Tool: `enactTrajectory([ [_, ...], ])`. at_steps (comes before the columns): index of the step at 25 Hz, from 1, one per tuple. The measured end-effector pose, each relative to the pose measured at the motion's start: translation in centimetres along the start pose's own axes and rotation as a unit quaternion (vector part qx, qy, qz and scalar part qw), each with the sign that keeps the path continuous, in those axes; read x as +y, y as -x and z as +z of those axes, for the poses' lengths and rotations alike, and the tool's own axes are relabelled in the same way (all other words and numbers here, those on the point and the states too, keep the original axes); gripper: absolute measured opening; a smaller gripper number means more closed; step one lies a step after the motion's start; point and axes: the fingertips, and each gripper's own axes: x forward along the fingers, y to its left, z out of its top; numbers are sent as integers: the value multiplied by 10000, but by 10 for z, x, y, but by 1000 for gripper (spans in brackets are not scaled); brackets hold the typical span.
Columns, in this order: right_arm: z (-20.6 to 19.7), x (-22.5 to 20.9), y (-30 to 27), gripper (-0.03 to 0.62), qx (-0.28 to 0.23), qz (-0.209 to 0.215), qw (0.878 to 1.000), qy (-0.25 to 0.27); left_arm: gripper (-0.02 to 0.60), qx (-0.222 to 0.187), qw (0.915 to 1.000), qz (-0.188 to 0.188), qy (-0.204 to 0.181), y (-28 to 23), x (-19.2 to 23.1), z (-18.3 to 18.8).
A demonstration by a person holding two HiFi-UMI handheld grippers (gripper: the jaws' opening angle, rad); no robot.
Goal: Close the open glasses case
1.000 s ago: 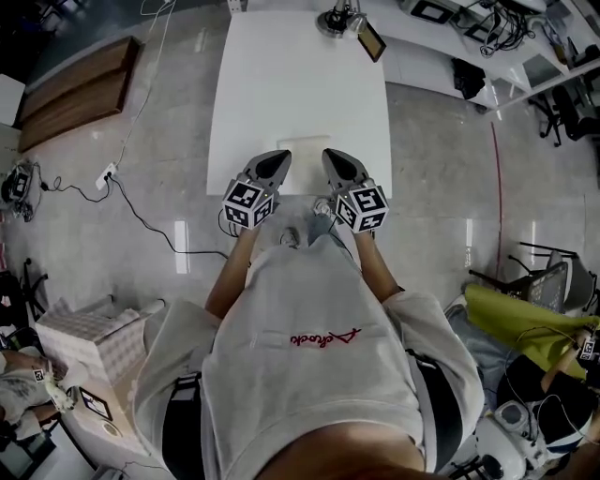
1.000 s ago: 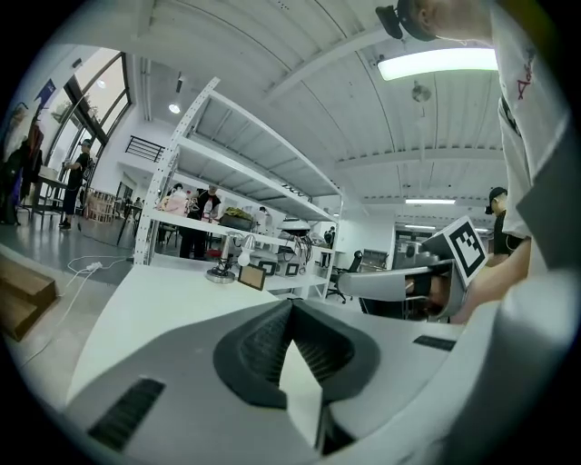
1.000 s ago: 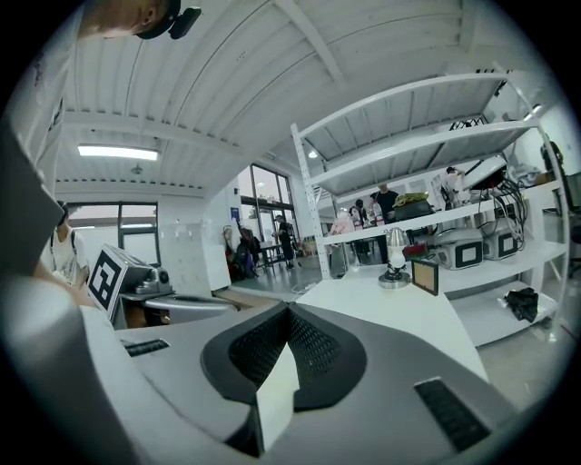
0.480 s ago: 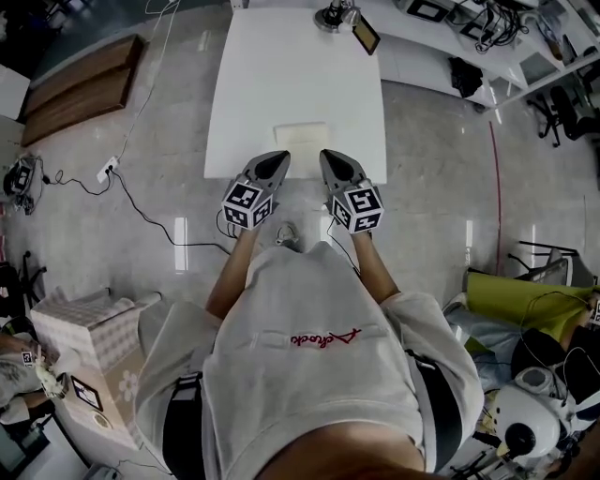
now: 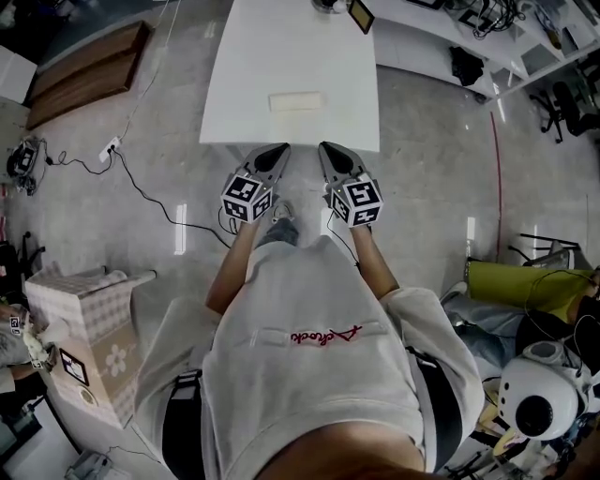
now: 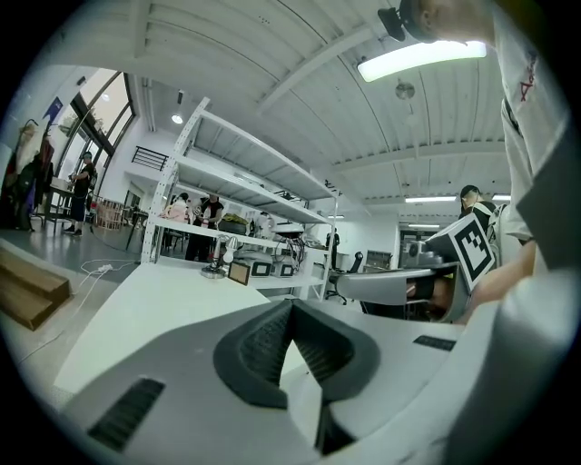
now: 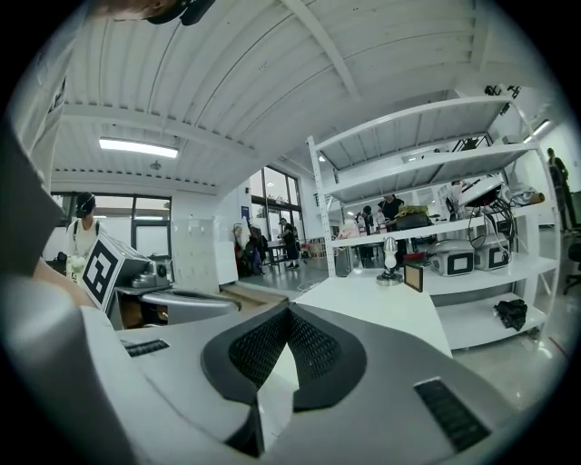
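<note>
A pale cream glasses case lies on the white table, near the middle of its front half. It shows as one small flat block, too small to tell how its lid stands. My left gripper and right gripper hang side by side at the table's near edge, well short of the case. Both are shut and hold nothing. In the left gripper view the dark pads of the left gripper meet at the tip. The right gripper looks the same in its own view.
A small lamp and a framed screen stand at the table's far end. Wooden boards lie to the left, with a cable and power strip on the floor. A cloth-covered box is at lower left, and shelves and chairs are at the right.
Both shut grippers have drawn back together from over the table's front to its near edge. The case now lies farther ahead of the tips.
</note>
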Motion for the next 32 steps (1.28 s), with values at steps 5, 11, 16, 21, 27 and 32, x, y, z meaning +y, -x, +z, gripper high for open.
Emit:
enactTrajectory([
  [5, -6, 18, 26, 15, -14, 24, 10000, 24, 26, -1, 10000, 32, -36, 25, -23, -9],
  [11, -18, 41, 51, 15, -17, 18, 10000, 31, 26, 43, 10000, 30, -70, 49, -41, -24],
  [16, -25, 56, 67, 15, -16, -11, 10000, 79, 26, 31, 9999, 33, -123, 67, -52, -28],
  [21, -26, 69, 73, 15, -55, -14, 9999, 114, 26, -36, 9999, 54, -150, 82, -57, -29],
  [27, -26, 73, 79, 15, -80, -46, 9999, 140, 26, -90, 9998, 29, -177, 86, -63, -27],
  [32, -26, 72, 81, 15, -93, -94, 9998, 144, 26, -109, 9997, -7, -206, 85, -66, -26],
])
